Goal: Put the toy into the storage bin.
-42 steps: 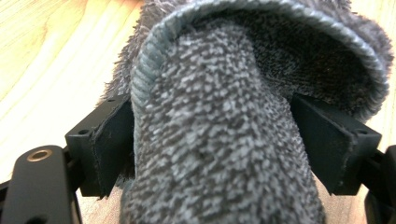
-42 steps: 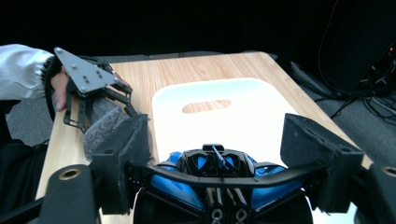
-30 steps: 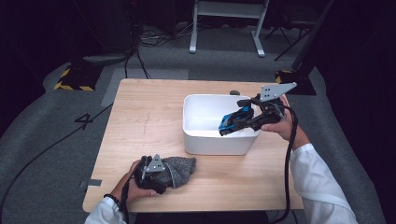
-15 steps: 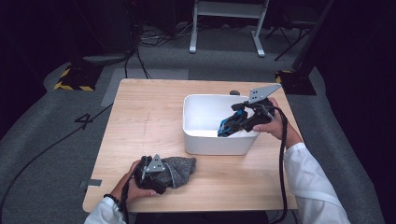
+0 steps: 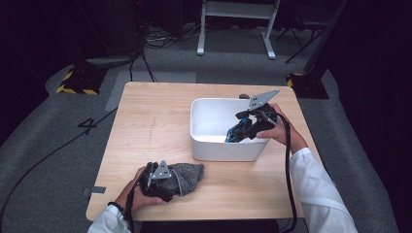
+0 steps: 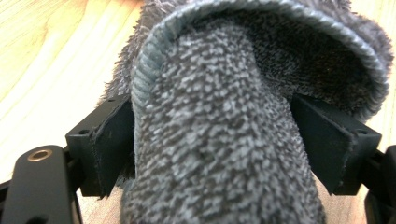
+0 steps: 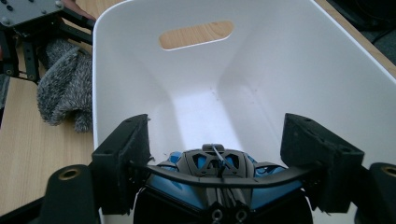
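The person wears white long sleeves [image 5: 318,194] and a dark bead bracelet [image 5: 115,208] on the left wrist. Each gripper is black, with a grey three-cornered plate [image 5: 263,99] with small screw holes on top, and a thick black cable [image 5: 288,170] trails from the right gripper [image 5: 232,136]. The left gripper [image 6: 212,140] has flat black pads [image 6: 109,140] and a brass-coloured ring [image 6: 39,154] set in its arm.

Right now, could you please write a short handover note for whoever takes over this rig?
Left gripper: shut on the grey sock, which lies on the table near the front edge.
Right gripper: inside the white bin, shut on a black-and-blue item.
Done: that item is carried into the bin, not yet released.
Left: likely release it, then move the sock to the bin.
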Demonstrator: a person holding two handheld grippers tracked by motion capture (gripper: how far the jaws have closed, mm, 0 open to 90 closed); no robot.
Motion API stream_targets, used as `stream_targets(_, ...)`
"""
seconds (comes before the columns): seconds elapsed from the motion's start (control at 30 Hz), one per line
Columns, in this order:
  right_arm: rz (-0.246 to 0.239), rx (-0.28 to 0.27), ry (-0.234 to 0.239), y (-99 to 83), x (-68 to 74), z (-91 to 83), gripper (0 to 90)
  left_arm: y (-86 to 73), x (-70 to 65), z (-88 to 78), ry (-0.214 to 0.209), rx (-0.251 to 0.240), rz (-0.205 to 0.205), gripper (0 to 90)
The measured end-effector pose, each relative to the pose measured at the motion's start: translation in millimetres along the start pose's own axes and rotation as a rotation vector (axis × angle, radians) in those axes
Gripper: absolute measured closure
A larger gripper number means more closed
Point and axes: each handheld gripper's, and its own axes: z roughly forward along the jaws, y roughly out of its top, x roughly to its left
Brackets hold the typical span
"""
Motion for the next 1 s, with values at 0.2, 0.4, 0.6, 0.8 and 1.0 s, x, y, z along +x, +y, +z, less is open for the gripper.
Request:
stream_targets(0.2,-0.014,0.04,-0.01,0.1,-0.2,1.1,24.7,0.0,-0.1,0.0,0.0,0.0,0.0,17.2)
stream_targets(0.4,-0.028,0.09,-0.013,0.5,0.0,3.4,24.6,-0.1,-0.1,-0.1,0.0,0.0,0.001,17.2)
stream_targets(0.6,-0.031,0.137,-0.03,-1.9,-1.8,3.0,24.6,-0.1,-0.1,-0.1,-0.002,0.0,0.0,17.2)
stream_targets(0.8,-0.016,0.18,-0.023,-10.2,-8.1,2.3,24.6,-0.1,0.0,-0.1,-0.001,0.0,0.0,17.2)
stream_targets(1.0,-0.007,0.221,-0.026,-17.4,-12.6,0.8,24.5,-0.1,0.0,-0.1,-0.001,0.001,0.0,17.2)
